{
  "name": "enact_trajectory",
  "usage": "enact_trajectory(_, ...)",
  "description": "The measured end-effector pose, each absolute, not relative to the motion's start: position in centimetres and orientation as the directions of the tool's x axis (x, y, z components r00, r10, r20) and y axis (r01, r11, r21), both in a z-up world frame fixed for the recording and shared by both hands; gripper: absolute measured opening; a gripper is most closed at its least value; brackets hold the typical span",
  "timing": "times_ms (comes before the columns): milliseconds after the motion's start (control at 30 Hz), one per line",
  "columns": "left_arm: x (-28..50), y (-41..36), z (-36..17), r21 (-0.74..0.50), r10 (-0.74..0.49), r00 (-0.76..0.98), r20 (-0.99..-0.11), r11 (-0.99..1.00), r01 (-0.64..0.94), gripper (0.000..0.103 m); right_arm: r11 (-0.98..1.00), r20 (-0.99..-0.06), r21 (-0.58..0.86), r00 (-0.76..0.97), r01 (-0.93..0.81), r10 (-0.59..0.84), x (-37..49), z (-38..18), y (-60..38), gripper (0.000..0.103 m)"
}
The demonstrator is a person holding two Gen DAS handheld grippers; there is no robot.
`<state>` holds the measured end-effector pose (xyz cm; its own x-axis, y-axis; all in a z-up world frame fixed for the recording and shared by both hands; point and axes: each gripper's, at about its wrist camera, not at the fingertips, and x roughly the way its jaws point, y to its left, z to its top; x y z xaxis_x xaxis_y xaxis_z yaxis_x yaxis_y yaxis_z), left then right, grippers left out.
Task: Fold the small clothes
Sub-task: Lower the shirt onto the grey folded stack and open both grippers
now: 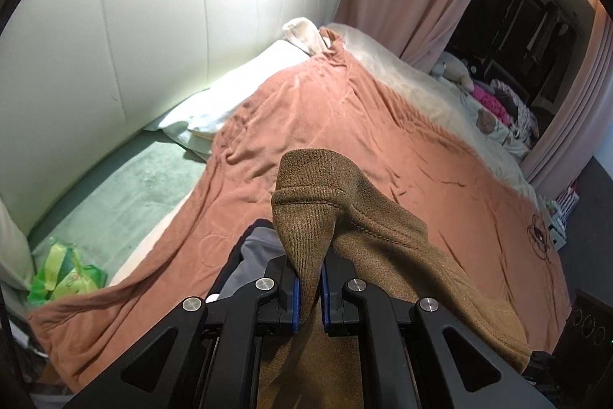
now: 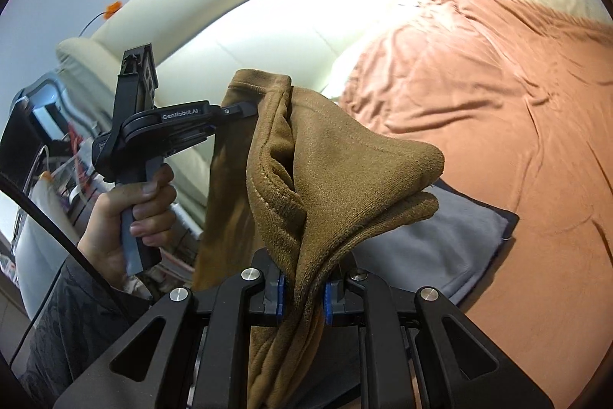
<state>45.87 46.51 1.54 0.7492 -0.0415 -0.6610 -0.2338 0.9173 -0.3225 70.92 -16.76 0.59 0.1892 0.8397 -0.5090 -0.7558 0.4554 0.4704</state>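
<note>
Fig.: L gripper [image 1: 309,288] & R gripper [image 2: 302,298], jaws each clenching the brown garment [image 2: 337,156], are holding it above the grey cloth [image 2: 440,236] on bed; thin pinch could be slipping, bunching the fold.

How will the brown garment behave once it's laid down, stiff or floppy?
Probably floppy: the brown garment sags in deep folds between the left gripper and right gripper, both shut on it. Its fuzzy, thick knit likely grips the blue pads rather than slipping. It should drape flat on the blanket, though bunched layers may need smoothing.
</note>
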Motion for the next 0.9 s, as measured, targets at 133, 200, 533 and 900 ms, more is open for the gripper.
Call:
enact_trajectory(133,49.2,46.1,-1.4,-0.295,-0.047,0.701,-0.712,0.926,-0.237,0.009,0.477,-0.54,0.488,0.177,-0.731,0.823,73.1,-1.5,-17.2,0.014)
enact_trajectory(200,50.8,46.2,-3.4,-0.273,-0.037,0.657,-0.753,0.926,-0.26,0.017,0.52,-0.591,0.476,0.18,-0.709,0.787,73.3,-3.0,-16.4,0.02)
enact_trajectory(533,49.8,49.0,-6.4,-0.24,0.013,0.582,-0.813,0.903,-0.357,0.048,0.655,-0.659,0.461,0.264,-0.598,0.705,74.6,-5.9,-16.9,0.065)
enact_trajectory(900,42.8,46.3,-4.4,-0.229,0.017,0.605,-0.796,0.917,-0.327,0.048,0.578,-0.594,0.382,0.287,-0.721,0.751,67.5,-3.2,-15.5,0.064)
